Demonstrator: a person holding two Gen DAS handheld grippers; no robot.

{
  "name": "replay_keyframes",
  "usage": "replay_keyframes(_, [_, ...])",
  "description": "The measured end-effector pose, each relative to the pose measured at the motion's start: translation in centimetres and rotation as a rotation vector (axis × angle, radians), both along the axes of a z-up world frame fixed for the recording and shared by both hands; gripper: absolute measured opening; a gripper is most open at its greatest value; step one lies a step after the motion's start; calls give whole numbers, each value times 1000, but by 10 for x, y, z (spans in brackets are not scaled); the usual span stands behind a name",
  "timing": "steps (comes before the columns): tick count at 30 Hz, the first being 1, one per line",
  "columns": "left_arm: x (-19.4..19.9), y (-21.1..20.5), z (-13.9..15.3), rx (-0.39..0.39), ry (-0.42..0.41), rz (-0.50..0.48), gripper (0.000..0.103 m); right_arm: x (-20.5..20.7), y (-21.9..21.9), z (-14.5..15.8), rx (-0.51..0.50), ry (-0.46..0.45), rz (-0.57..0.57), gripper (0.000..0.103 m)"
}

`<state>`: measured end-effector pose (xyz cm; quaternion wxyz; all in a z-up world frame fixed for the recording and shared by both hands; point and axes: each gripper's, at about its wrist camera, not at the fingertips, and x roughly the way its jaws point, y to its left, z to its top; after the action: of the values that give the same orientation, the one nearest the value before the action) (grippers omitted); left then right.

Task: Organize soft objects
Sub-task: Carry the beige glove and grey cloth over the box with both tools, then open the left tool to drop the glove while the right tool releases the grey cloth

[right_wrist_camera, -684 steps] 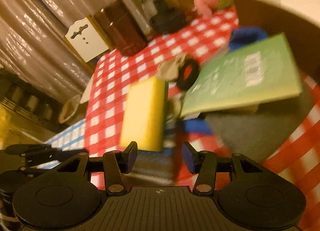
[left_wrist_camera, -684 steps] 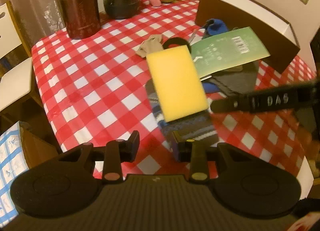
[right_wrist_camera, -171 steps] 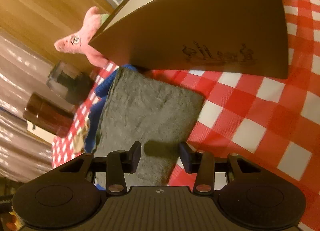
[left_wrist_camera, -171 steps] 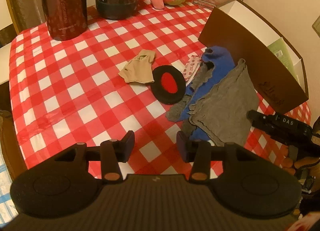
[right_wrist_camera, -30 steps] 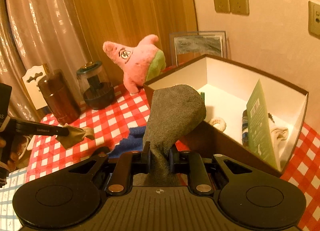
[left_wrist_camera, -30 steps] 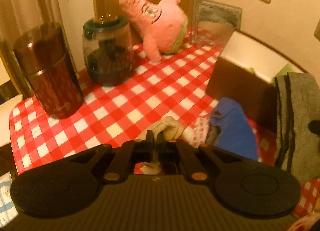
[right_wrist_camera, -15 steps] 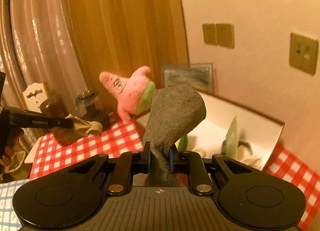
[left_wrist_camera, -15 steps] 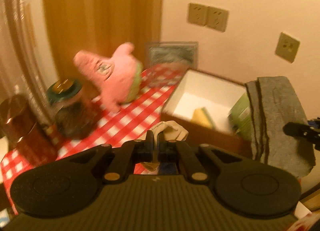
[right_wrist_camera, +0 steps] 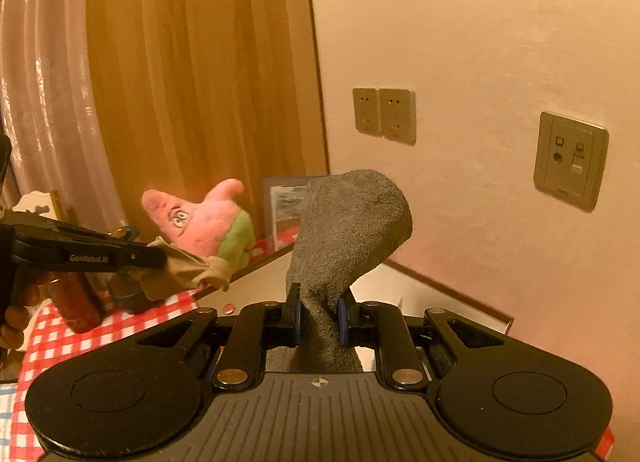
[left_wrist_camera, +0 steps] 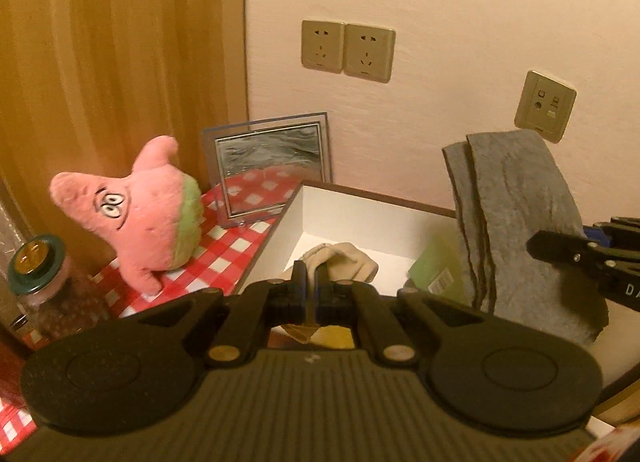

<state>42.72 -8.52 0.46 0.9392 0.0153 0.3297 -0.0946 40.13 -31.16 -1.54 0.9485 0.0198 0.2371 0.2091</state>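
Left wrist: left gripper (left_wrist_camera: 307, 286) pinches beige cloth (left_wrist_camera: 344, 262) above box rim (left_wrist_camera: 264, 248); right gripper (right_wrist_camera: 318, 314) clamps grey cloth (right_wrist_camera: 352, 222).

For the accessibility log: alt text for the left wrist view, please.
The left gripper, shut on a beige cloth, hangs over an open white-lined box. At right, the right gripper holds up a folded grey cloth; a pink star plush sits on the checked tablecloth.
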Motion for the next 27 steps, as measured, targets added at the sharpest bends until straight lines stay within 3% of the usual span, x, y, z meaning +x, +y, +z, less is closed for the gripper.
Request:
replay_keyframes(10, [51,-23,-22,67,59,10,3,48,12,-23,-57,46,25,17])
replay_keyframes(23, [108,-41,-54,84,131,-33,4,102,27,-60,-82,202,36,17])
replay_keyframes(26, [118,-50,-61,87,159,-75,15,111,29,-65,-89,232,31,17])
replay_keyframes(27, [120,-52,-63,98,164,-77,23,114,30,-67,-94,242,29,17])
